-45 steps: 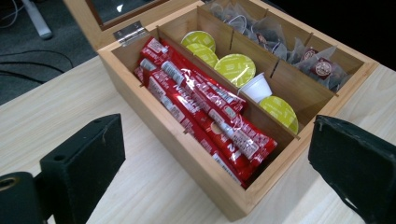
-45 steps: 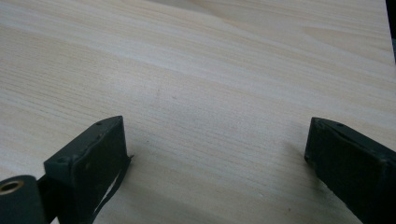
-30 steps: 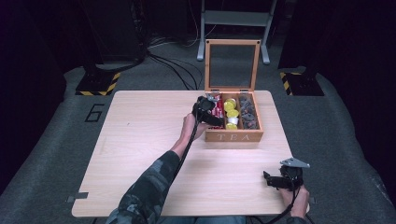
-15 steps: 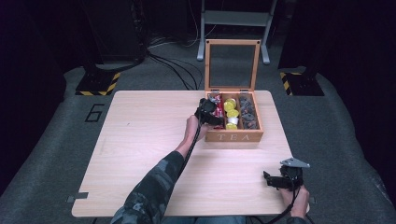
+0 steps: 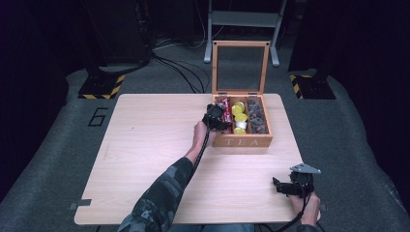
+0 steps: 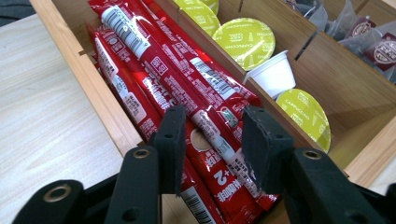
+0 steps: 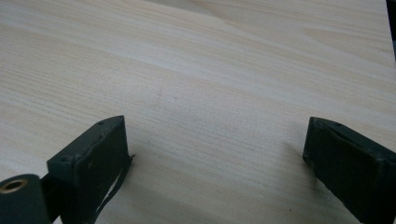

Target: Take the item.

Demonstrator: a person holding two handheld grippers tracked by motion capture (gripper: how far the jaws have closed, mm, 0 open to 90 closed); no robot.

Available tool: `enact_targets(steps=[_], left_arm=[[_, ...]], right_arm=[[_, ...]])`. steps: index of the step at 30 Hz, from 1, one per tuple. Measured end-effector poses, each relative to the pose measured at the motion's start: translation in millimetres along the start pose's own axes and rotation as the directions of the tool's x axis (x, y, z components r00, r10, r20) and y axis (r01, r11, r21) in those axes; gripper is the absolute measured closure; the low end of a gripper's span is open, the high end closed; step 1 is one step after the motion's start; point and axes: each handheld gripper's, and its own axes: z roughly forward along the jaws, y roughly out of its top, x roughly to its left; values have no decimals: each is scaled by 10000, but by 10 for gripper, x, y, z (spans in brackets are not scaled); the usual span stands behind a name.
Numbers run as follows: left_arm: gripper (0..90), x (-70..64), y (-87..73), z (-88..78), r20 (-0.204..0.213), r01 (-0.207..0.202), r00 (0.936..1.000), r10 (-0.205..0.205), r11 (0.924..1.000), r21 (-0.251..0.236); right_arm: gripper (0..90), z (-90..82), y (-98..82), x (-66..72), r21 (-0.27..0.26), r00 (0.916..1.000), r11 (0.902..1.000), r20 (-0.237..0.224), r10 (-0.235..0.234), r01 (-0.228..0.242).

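An open wooden tea box (image 5: 241,141) stands at the table's far right. Its left compartment holds several red stick packets (image 5: 225,108) (image 6: 154,60). My left gripper (image 5: 217,116) (image 6: 212,121) reaches into that compartment, its jaws on either side of one or two red packets. The jaws have just been closing, and the pads do not visibly press, so it reads as open. Near the table's front right corner my right gripper (image 5: 278,185) (image 7: 215,140) rests open above bare wood, with nothing between its pads.
The box's middle compartment holds yellow-lidded capsules (image 5: 238,110) (image 6: 250,39) and a white cup (image 6: 275,72); the right one holds dark tea bags (image 5: 256,116) (image 6: 369,37). The glass lid (image 5: 240,67) stands upright behind. Bare tabletop (image 5: 145,145) spreads to the left.
The left gripper has shifted very slightly over the box's left compartment. The right gripper has kept still.
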Motion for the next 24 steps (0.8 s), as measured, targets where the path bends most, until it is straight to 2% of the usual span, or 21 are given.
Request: enact_targets(steps=[5,10,13,16,18,24], left_arm=[[616,0,9,-4,-115,130,9998,-131,9999,-76],[486,-34,23,40,-84,116,9999,-116,9999,-31],[464,-66,30,70,-356,-18,9994,22,9999,113],[505,-73,35,73,-554,-102,9984,113,9997,204],[539,-52,32,70,-538,23,9985,-14,9999,169],[616,-19,27,66,-550,77,9985,-65,9997,222]], right_arm=[[62,0,0,-6,21,10000,10000,-19,-59,59],[62,-1,0,-9,41,10000,10000,-48,-82,82],[62,-1,-1,-12,56,9999,9999,-68,-83,83],[62,-2,-1,-11,50,9999,9999,-65,-90,90],[62,-1,-1,-12,47,9999,9999,-64,-100,100],[62,-1,-1,-10,36,9999,9999,-53,-103,103]])
